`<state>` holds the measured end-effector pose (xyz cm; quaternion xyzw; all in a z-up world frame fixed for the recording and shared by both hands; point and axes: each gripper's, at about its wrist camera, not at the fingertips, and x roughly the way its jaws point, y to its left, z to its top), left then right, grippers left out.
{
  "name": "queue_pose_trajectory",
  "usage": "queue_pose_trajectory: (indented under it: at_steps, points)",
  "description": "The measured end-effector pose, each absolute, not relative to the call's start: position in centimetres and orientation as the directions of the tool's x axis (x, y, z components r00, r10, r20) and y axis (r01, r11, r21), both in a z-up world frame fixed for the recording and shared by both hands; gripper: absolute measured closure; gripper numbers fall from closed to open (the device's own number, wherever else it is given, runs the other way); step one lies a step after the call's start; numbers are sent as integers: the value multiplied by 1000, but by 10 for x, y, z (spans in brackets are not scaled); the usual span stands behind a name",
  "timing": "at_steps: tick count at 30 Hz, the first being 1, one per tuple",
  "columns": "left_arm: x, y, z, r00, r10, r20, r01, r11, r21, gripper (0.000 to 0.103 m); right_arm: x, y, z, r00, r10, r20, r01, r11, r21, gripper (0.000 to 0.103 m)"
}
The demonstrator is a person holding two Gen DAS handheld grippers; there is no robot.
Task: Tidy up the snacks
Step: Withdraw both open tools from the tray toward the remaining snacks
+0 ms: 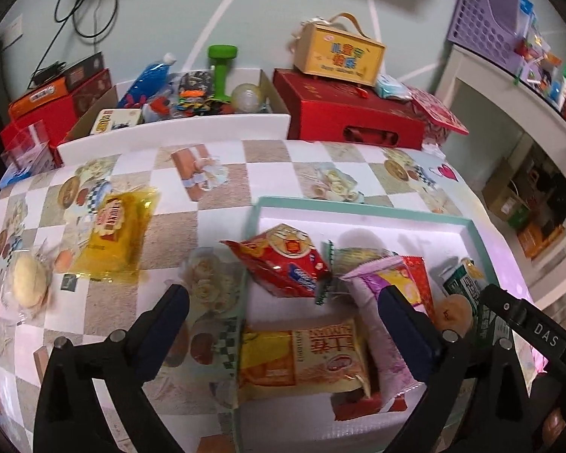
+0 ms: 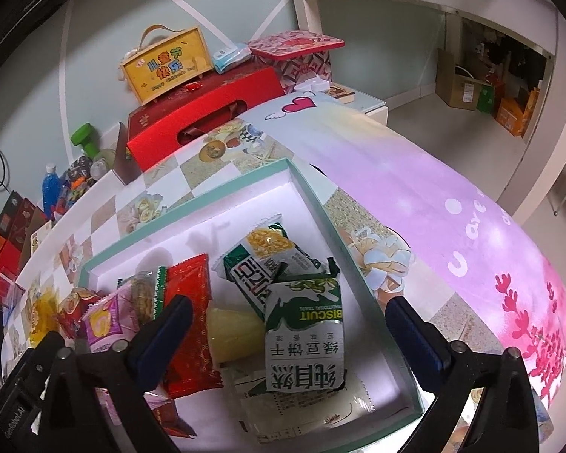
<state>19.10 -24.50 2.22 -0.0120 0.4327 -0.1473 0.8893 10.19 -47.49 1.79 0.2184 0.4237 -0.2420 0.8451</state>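
Observation:
A shallow white box with a mint rim (image 1: 358, 204) (image 2: 222, 192) lies on the table and holds several snack packets. In the left wrist view my left gripper (image 1: 283, 298) hangs wide open over the box's left edge, above a red biscuit packet (image 1: 283, 260) and an orange-and-cream packet (image 1: 305, 355). A yellow packet (image 1: 113, 234) and a round pale pastry (image 1: 28, 279) lie on the cloth to the left, outside the box. In the right wrist view my right gripper (image 2: 288, 307) stands wide open over a green-and-white biscuit packet (image 2: 305, 332); its pads touch nothing.
At the table's back stand a red gift box (image 1: 351, 113), a yellow case with a handle (image 1: 339, 51) and a carton of mixed items (image 1: 192, 94). A white shelf (image 1: 509, 105) rises to the right. The table's pink cloth edge (image 2: 471, 245) drops off at right.

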Motion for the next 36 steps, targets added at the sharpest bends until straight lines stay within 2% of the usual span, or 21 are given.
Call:
queue_pose_trajectory:
  at_steps: [12,17,21,36]
  points:
    - [191,-210,33,591,-281,-756,214,958,-190,3,105,-445,48,589,-250,-769,557,814,162,0]
    - [192,-192,35,590,-259,-764,206,964,-168,3,115,-421,56,625,-230,-746,513,842,170,0]
    - [192,-170,34,589,-246,-770,170,969,-180,3,126,-397,50,620,-192,-761,472,866,167,0]
    - [196,-73,24,597,-90,-797,-41,989,-142,3,147,-296,55,698,-44,-715,249,951,185,0]
